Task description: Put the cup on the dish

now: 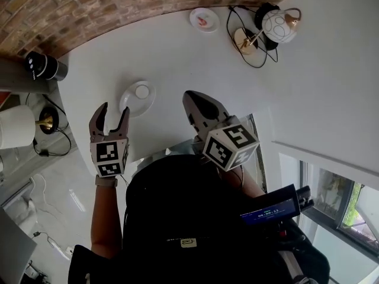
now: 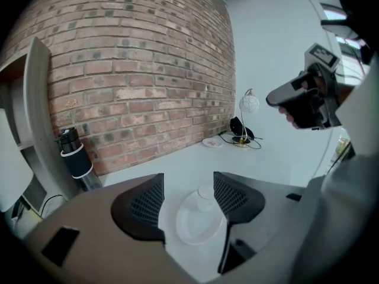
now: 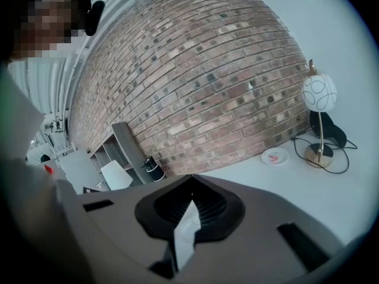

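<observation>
A small white cup [image 1: 142, 90] stands on a white dish [image 1: 130, 102] on the white table [image 1: 177, 58]. In the left gripper view the cup [image 2: 206, 191] sits on the far part of the dish [image 2: 194, 225]. My left gripper [image 1: 113, 110] hangs just in front of the dish, open, with nothing between its jaws. Seen from its own camera, the left gripper [image 2: 188, 185] frames the dish from above. My right gripper [image 1: 189, 97] is to the right of the dish, lifted off the table. Its jaws meet at the tips, so the right gripper [image 3: 189, 180] is shut and holds nothing.
A small plate [image 1: 204, 19] with something red and a globe lamp [image 1: 278, 25] with black cable stand at the back. A black bottle [image 1: 44, 67] is at the left by the brick wall [image 1: 89, 5]. A white-shaded lamp [image 1: 15, 126] sits lower left.
</observation>
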{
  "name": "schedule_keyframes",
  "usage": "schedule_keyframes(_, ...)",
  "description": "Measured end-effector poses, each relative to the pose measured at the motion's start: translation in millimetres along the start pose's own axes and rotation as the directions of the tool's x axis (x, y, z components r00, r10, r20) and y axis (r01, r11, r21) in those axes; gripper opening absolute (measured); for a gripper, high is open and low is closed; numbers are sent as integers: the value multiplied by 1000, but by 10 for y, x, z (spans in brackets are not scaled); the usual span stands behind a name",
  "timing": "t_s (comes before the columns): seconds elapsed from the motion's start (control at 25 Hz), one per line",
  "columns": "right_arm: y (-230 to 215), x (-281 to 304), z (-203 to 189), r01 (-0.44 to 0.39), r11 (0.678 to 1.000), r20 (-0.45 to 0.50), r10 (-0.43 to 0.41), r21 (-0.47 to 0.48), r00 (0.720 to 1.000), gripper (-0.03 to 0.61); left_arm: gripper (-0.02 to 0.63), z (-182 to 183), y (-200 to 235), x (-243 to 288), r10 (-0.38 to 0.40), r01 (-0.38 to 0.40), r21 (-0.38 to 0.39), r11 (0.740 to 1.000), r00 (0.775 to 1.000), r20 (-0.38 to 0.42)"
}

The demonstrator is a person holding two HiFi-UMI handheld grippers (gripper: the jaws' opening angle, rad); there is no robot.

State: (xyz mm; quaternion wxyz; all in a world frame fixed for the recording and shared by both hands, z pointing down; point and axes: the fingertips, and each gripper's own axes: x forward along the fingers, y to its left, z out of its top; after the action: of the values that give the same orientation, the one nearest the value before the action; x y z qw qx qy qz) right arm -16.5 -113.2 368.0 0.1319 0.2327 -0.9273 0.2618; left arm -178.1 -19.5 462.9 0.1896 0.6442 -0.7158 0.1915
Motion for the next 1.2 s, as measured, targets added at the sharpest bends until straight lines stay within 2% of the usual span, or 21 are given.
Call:
schedule_keyframes(0.16, 77, 71, 83, -44, 999, 17, 44, 5, 999, 5, 268, 205, 39, -224, 2, 2, -77, 997, 999, 55)
schedule_keyframes(0.44, 215, 241, 234, -126, 992, 55, 126, -7, 991, 5, 268, 458, 135, -556, 49, -34, -133, 991, 993, 109)
schedule_keyframes(0.6, 267, 313, 295, -161, 987, 62, 161, -12, 985, 5, 268, 582, 126, -723, 51, -22, -207, 978, 989, 138)
schedule_keyframes(0.8, 390, 379, 399, -222, 975, 85, 223, -17, 971, 5, 268, 746, 134, -896, 39, 29, -330, 943, 980, 197)
schedule_keyframes(1.0, 572, 445, 503, -287, 957, 97, 289, -37, 952, 5, 267, 851, 178, -1067, 44, 66, -401, 914, 965, 260)
schedule_keyframes(1.12, 685, 508, 569, -324, 945, 97, 328, -50, 940, 5, 267, 945, 233, -1159, 39, 121, -473, 873, 948, 316)
schedule_keyframes(1.2, 752, 541, 601, -346, 937, 95, 350, -57, 932, 5, 267, 979, 266, -1216, 49, 137, -501, 855, 939, 341)
